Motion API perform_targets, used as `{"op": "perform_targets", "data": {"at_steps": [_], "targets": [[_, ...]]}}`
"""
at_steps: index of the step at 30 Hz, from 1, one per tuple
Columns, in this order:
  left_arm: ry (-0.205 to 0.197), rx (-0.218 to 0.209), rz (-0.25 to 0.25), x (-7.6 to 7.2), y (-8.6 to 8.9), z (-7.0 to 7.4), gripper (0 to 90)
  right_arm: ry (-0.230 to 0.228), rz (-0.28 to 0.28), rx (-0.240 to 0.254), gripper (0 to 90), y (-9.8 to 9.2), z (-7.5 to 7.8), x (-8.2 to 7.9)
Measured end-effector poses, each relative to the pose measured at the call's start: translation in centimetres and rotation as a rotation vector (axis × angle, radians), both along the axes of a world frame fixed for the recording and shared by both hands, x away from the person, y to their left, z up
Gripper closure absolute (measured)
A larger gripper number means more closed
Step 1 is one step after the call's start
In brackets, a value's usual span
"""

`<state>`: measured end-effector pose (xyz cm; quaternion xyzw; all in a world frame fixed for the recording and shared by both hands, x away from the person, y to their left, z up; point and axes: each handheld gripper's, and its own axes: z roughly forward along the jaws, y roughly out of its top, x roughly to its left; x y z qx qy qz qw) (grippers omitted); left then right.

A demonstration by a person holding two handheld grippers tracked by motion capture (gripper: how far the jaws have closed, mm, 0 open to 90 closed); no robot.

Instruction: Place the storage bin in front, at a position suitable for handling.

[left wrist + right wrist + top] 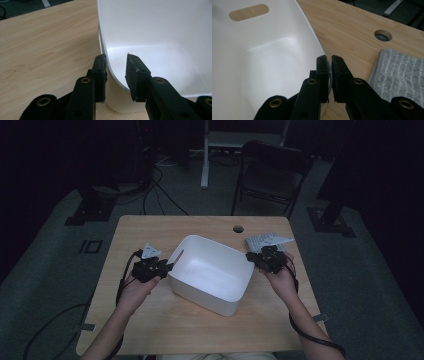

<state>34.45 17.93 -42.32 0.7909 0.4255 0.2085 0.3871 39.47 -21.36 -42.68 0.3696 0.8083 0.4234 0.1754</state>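
Right claw (pixel 329 65) pinches the white tub's (pixel 262 70) rim; left claw (pixel 116 65) straddles the opposite rim, contact unclear.

tub (pixel 210 275) mid-table (pixel 150 320) — cloth (pixel 265 241) behind right.

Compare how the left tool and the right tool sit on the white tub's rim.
The left tool straddles the white tub's rim with a gap showing beside its inner pad; the right tool has its pads pressed tight on the rim. The left tool sits at the tub's left wall, the right tool at the wall nearest the grey striped cloth. Both have one jaw inside the tub and one outside.
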Motion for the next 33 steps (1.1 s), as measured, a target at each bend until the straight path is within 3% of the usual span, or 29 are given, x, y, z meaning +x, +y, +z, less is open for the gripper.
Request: {"op": "perform_targets", "data": {"at_steps": [4,6,11,13,14,16,18,22,27,30,31,33], "targets": [[0.008,0.008,-0.002,-0.3,-0.1,0.1,69.6,-0.015,-0.004,-0.029,84.5,0.4,0.1,0.6],[0.022,-0.015,-0.009,-0.3,0.0,0.1,67.8,-0.011,-0.01,-0.029,83.7,0.5,0.2,0.8],[0.08,-0.095,0.012,0.3,0.8,-0.1,38.8,-0.015,-0.015,0.015,75.2,0.4,0.2,0.5],[0.097,-0.103,0.048,0.7,1.0,0.0,34.1,-0.027,-0.018,0.026,72.0,0.3,0.4,0.0],[0.109,-0.1,0.048,0.8,1.0,0.0,26.8,-0.033,-0.018,0.029,71.0,0.3,0.5,-0.2],[0.092,-0.111,0.061,0.8,1.0,0.4,25.1,-0.045,-0.023,0.044,70.4,0.1,0.9,-0.6],[0.091,-0.164,0.001,0.8,1.3,0.7,14.8,-0.046,-0.014,0.073,69.4,-0.1,1.3,-1.1],[0.023,-0.152,-0.006,1.0,1.4,1.2,15.2,-0.071,-0.021,0.092,65.9,-0.3,2.0,-2.1],[0.001,-0.087,-0.027,1.9,0.5,1.2,16.7,-0.088,-0.044,0.069,60.6,-0.4,2.0,-2.6],[-0.012,-0.087,-0.037,2.2,0.3,1.2,30.1,-0.076,-0.052,0.077,60.1,-0.6,1.6,-2.7],[-0.012,-0.087,-0.037,2.2,0.3,1.2,30.1,-0.071,-0.056,0.08,60.1,-0.7,1.4,-2.7],[-0.013,-0.076,-0.054,2.9,0.0,0.9,42.1,-0.052,-0.064,0.086,59.9,-0.9,0.7,-2.4]]}}
